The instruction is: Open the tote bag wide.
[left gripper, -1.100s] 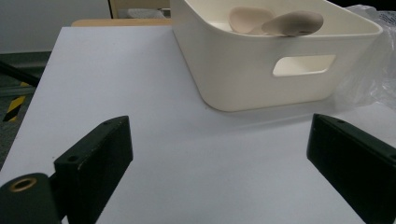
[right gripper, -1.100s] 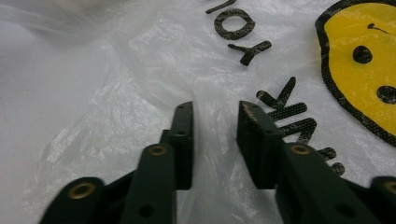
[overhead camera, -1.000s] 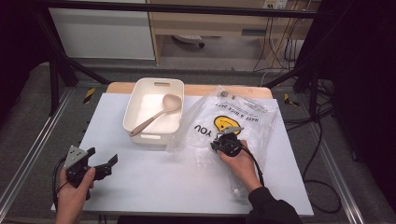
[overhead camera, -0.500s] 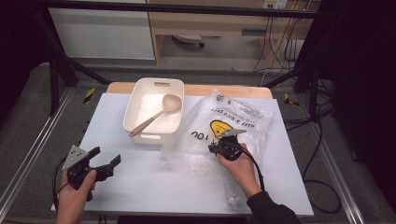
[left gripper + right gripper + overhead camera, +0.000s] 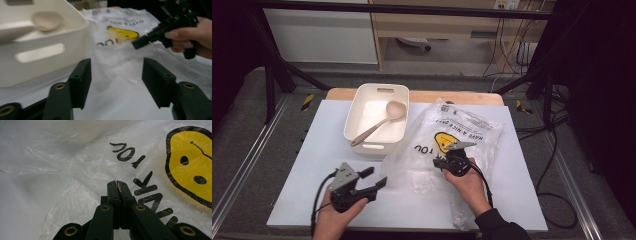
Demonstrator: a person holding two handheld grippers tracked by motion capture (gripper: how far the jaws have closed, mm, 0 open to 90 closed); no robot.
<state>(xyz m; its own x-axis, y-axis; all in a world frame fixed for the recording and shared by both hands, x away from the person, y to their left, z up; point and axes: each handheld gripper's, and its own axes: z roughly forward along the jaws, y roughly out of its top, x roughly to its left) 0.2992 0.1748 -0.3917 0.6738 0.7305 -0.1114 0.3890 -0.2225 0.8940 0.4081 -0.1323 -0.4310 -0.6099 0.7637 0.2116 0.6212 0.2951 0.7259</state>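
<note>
the clear plastic bag [image 5: 457,145] lay flat on the table [image 5: 302,150], right of the white bin [image 5: 377,112], long axis running away from the person. the right hand-held gripper [image 5: 117,185] was clenched on its film, probably to lift a layer. the left hand-held gripper [image 5: 115,75] was released, aimed at the bag.

My left gripper [image 5: 374,179]: black body, grey three-cornered plate on top, black cable looping off its rear. Its jaws in the left gripper view are flat black rectangular blocks, each with a small screw hole, on black link arms with brass-coloured pivot bushings. My right gripper [image 5: 438,163]: same black build, grey plate, black cable trailing beside my forearm. Same brass-ringed pivots in the right gripper view. Right sleeve [image 5: 499,227] dark, long.
</note>
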